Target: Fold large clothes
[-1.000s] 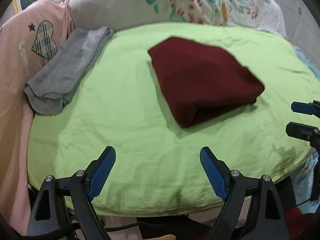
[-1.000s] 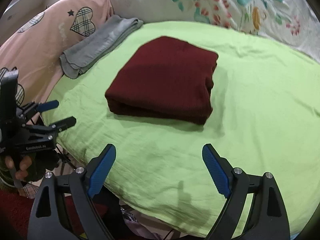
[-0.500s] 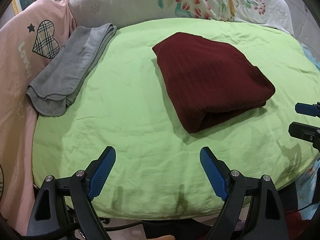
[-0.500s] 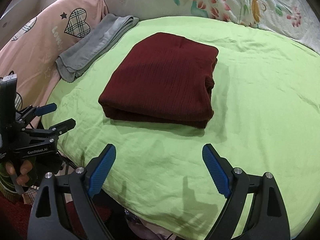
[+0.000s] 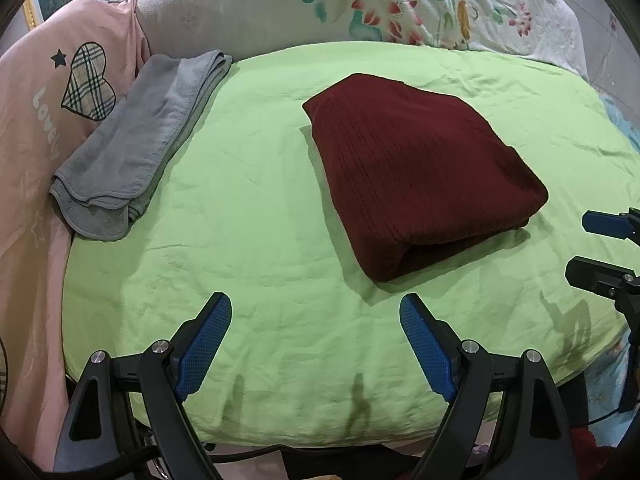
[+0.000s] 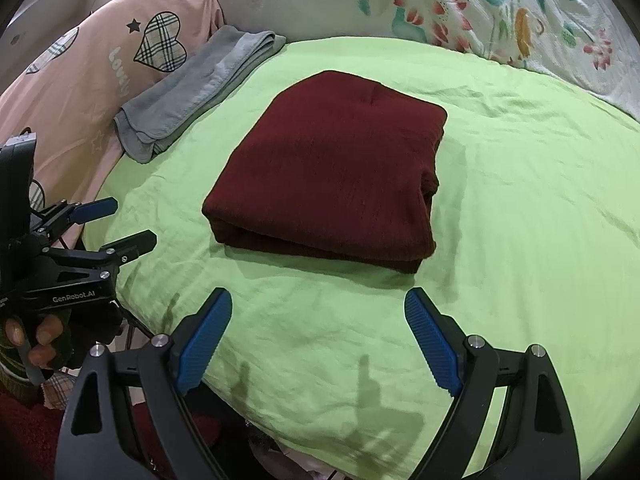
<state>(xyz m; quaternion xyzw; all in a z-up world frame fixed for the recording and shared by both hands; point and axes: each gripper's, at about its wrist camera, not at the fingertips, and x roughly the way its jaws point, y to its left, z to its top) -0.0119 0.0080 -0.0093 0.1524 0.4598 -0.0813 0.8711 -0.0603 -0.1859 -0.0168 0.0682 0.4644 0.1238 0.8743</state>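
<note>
Maroon garment (image 6: 332, 168) lies folded into compact rectangle, frame centre, on green sheet (image 6: 520, 240). Your left claw (image 5: 316, 336) and right claw (image 6: 320, 332) both released, empty. Folding looks done; nothing visibly left.

In front of my wide-open left gripper (image 5: 316, 306) and right gripper (image 6: 319, 302) I see bare, wrinkled lime-green sheet (image 5: 248, 240), free to cross. The folded dark-red knitted garment (image 5: 420, 172) blocks the middle. A folded grey towel (image 5: 136, 148) and pink heart-print bedding (image 5: 36, 128) close off the left edge.
</note>
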